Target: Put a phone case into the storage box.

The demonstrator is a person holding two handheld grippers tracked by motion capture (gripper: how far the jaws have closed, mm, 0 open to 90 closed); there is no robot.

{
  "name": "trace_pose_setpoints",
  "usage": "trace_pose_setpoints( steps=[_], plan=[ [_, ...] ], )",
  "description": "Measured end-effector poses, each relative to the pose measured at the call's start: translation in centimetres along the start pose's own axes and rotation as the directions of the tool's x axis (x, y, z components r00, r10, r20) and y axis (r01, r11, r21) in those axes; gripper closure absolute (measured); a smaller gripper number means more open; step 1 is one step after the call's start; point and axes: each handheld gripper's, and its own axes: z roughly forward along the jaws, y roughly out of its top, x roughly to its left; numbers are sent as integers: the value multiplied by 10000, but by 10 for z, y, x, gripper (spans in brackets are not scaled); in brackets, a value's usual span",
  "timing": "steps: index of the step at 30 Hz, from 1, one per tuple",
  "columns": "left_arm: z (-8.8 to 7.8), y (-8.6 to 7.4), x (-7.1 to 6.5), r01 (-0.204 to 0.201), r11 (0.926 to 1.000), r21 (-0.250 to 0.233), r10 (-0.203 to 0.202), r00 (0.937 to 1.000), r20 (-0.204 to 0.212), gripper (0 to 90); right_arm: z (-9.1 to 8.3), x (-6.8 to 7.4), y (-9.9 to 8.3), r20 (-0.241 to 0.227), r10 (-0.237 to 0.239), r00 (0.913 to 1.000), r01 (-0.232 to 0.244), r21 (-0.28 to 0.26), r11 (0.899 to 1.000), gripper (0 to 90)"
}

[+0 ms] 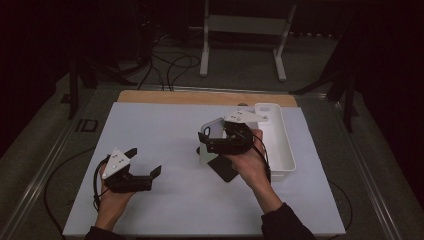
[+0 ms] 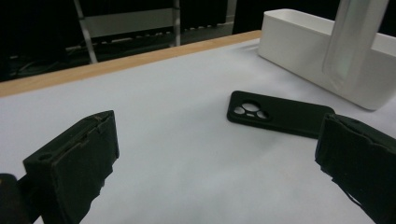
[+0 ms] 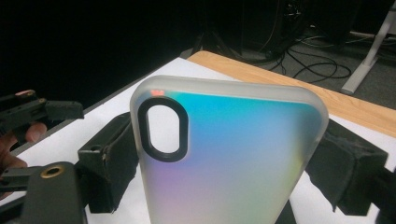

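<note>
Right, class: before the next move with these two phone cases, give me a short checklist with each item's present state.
1. Right gripper clamped on the translucent phone case: ok.
2. That case is upright and off the table: ok.
3. Left gripper open with nothing between its jaws: ok.
4. Black phone case lies flat on the white mat, untouched: ok.
5. White bin has room inside: cannot tell.

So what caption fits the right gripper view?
Right claw grips a frosted, rainbow-tinted phone case upright above the white table.
</note>
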Motion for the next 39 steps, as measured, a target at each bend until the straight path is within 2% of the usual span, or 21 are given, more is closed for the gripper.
trace_pose_setpoints(
  steps=[9, 16, 28, 39],
  plan=[
    [-8, -17, 9, 36, 9998, 202, -28, 9994, -359, 1, 0, -3, 2, 31, -6, 10000, 6, -53, 10000, 167],
    [-12, -24, 13, 49, 10000, 22, -47, 9983, -586, 1, 0, -9, 2, 229, 29, 9997, -28, -18, 10000, 167],
    [-16, -28, 16, 111, 9999, -106, -120, 9958, -902, 1, -1, -23, 14, 640, 99, 9979, -90, -147, 9999, 167],
    [-15, -29, 15, 74, 10000, 52, -69, 9960, -895, 1, -1, -42, 20, 1115, 160, 9936, -136, -218, 9997, 167]
  ],
)
